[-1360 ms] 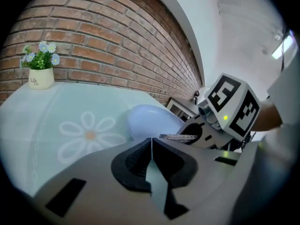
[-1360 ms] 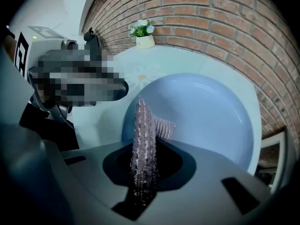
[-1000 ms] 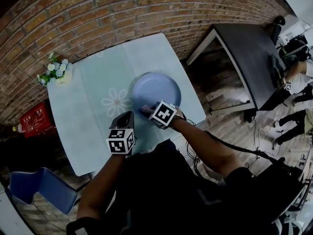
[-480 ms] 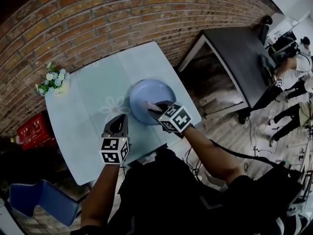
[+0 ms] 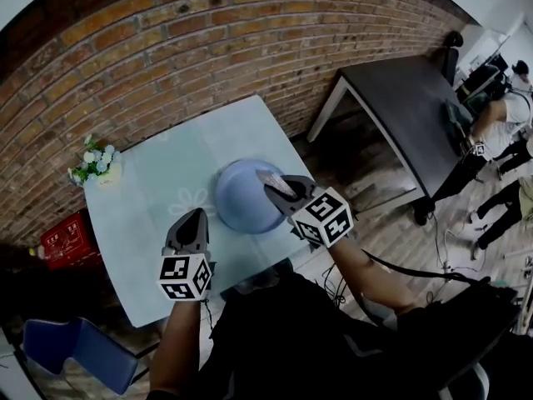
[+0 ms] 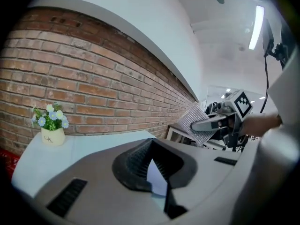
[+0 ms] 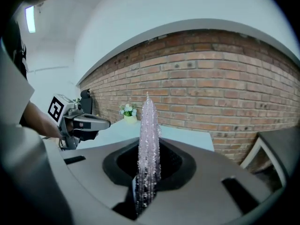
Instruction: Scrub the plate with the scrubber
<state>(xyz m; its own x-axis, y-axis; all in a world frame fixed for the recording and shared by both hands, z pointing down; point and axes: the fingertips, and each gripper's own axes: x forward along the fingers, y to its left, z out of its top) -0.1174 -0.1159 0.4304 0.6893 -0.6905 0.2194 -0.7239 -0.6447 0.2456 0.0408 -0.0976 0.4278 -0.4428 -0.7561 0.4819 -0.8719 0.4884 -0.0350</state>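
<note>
**Scrubber in grip, plate unheld, both grippers up off the worktop**

Far left: a small white pot of blue-and-white flowers (image 5: 96, 161) sits at the far-left corner of the pale blue-green square worktop (image 5: 137, 223), well apart from the action.

The left gripper (image 5: 193, 216) hovers over the near-left part of the worktop. Its fingers have just been closing and are now clenched w/ nothing between them. Only a pale sliver of background shows behind the tips in the left gripper view.

Centre-right: the round lavender-blue shallow plate (image 5: 237, 198) lies flat on the worktop near its right edge. It's bare, and neither gripper touches it.

Right: the right gripper (image 5: 281, 192) has its fingers grasping the silvery-pink glittery mesh scrubber (image 5: 271, 178) by one edge. Most of the pad sticks out past the tips. In the head view it overlaps the plate's right rim, but going by both gripper views it prob. hangs in the air, not on the plate.

Far right: a dark rectangular table (image 5: 408, 98) stands on the floor, clear of the job.

Handling (my read):
- **Plate:** looks rigid and smooth, so it will likely skate on the worktop under sideways strokes. Material unclear, so treat it as breakable.
- **Where to hold the plate:** pinch the near-left rim w/ the left fingers, or press down on it, before scrubbing.
- **Scrubber:** looks light, soft and springy. Held by the edge it will flex, so pressure will be weak.
- **How to apply it:** lay its flat face on the plate and bring the fingertips low behind it.
- **Risk:** hard fingertips scraping the plate.
</note>
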